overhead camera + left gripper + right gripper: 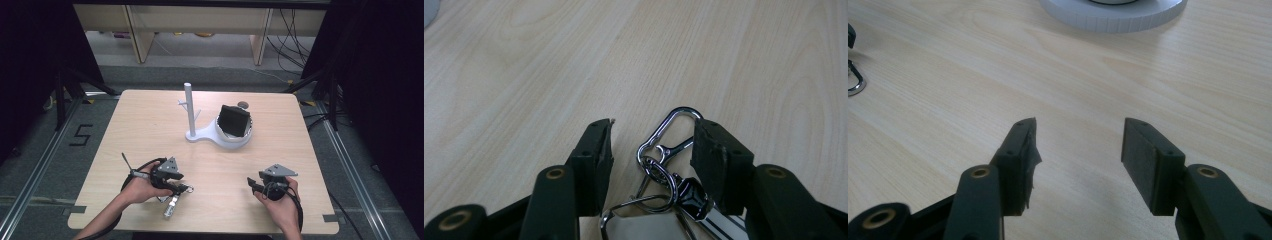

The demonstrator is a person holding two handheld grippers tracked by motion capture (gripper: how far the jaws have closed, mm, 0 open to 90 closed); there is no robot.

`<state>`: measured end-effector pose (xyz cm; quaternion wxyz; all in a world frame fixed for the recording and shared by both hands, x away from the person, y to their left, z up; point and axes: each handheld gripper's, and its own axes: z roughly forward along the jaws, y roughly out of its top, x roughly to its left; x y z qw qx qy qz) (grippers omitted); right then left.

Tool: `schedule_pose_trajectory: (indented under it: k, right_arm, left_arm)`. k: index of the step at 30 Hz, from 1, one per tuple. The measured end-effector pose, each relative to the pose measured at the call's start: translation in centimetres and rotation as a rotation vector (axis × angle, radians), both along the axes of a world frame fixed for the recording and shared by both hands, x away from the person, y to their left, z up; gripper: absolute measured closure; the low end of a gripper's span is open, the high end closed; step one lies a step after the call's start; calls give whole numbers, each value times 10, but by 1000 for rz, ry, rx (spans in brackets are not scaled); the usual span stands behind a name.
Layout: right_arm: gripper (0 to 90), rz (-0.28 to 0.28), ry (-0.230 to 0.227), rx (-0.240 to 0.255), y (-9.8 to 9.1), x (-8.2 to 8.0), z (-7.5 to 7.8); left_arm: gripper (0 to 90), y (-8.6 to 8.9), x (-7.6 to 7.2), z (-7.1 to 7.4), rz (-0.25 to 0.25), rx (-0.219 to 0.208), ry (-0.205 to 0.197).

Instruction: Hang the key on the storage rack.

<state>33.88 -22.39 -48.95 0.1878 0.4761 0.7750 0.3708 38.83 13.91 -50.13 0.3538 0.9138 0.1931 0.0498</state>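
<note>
A bunch of keys (171, 204) on a silver carabiner (674, 114) lies on the wooden table (150, 130) near its front left. My left gripper (183, 189) reaches over it, jaws apart. In the left gripper view the carabiner, a key ring (659, 175) and a black fob (691, 192) sit between the jaws of the left gripper (654, 135); the right pad is at the carabiner's edge, the left pad stands clear of it. My right gripper (253, 185) rests at the front right. The right gripper (1079, 135) is open with bare wood between its pads.
A white stand (200, 134) with an upright post (189, 107) and a round dish (235, 140) holding a black object (235, 121) sits mid-table toward the back; its rim (1113, 15) shows ahead of the right gripper. Table edges lie close behind both hands.
</note>
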Motion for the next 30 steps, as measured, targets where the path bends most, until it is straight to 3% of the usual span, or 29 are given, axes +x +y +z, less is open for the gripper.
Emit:
schedule_pose_trajectory:
  k: [4, 8, 9, 12, 15, 17, 19, 23, 25, 28, 30]
  right_arm:
    - [492, 3, 0, -4, 0, 0, -1]
    - [492, 6, 6, 2, -1, 1, -1]
    - [492, 11, -24, -9, -2, 2, -2]
    - [492, -5, -7, -2, -1, 0, -2]
    - [492, 15, -21, -19, -3, 2, -2]
    - [492, 6, 7, 3, -1, 1, -1]
    - [492, 5, 2, -1, -1, 1, -1]
    - [491, 7, 9, 15, 0, 1, -1]
    - [490, 9, 7, 12, -1, 1, -1]
    - [489, 16, -5, -13, -3, 2, -1]
    - [487, 16, -7, -14, -3, 2, -2]
  left_arm:
    - [510, 1, 4, -1, -34, 52, 6]
    - [547, 0, 3, -2, -24, 51, 23]
    - [566, 0, 2, -1, -20, 53, 28]
    - [627, 0, 1, 0, -1, 55, 57]
    - [671, -2, 0, 6, 12, 133, 70]
    - [671, -6, -4, 8, 33, 163, 84]
    - [664, -7, -3, 13, -9, 254, 91]
    - [664, -12, -1, 16, -10, 304, 129]
    - [662, -15, 0, 17, -10, 344, 129]
    - [655, -21, 2, 20, -59, 413, 121]
    - [647, -25, 2, 20, -82, 431, 130]
